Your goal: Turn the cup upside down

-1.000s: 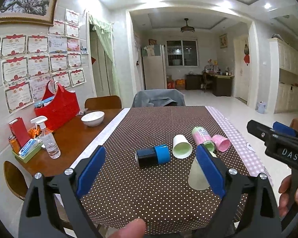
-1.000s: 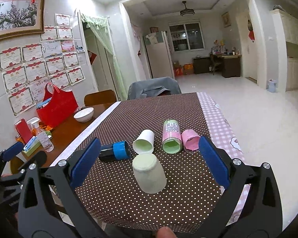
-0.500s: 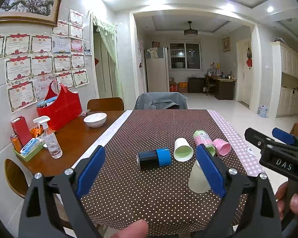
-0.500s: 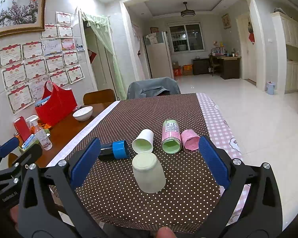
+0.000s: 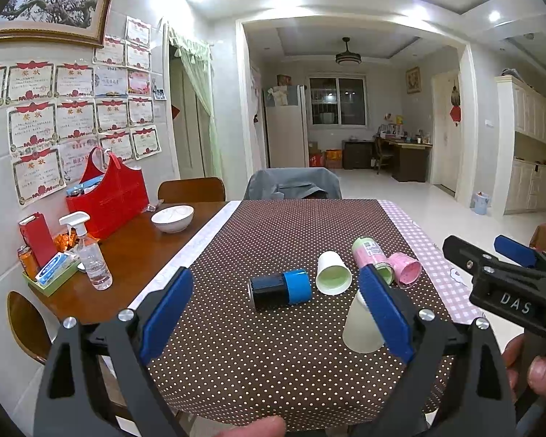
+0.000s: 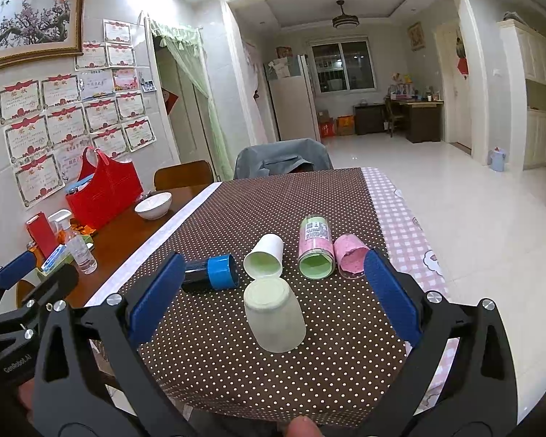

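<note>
A pale green cup (image 6: 275, 318) stands upside down on the dotted brown tablecloth (image 6: 236, 364), between the open fingers of my right gripper (image 6: 269, 298) and untouched. In the left wrist view this cup (image 5: 360, 327) is partly hidden behind my right finger. Behind it lie on their sides a white cup (image 6: 265, 260), a black and blue cup (image 6: 211, 271), a pink and green cup (image 6: 315, 253) and a pink cup (image 6: 349, 256). My left gripper (image 5: 276, 313) is open and empty, held above the table's near edge.
On the bare wood at the left stand a white bowl (image 5: 173, 217), a red bag (image 5: 107, 196), a spray bottle (image 5: 91, 255) and a small tray of items (image 5: 51, 273). A chair with a grey jacket (image 5: 293, 184) is at the table's far end.
Both grippers have drawn back and risen slightly, so the cups look a little farther away. The cups have not moved.
</note>
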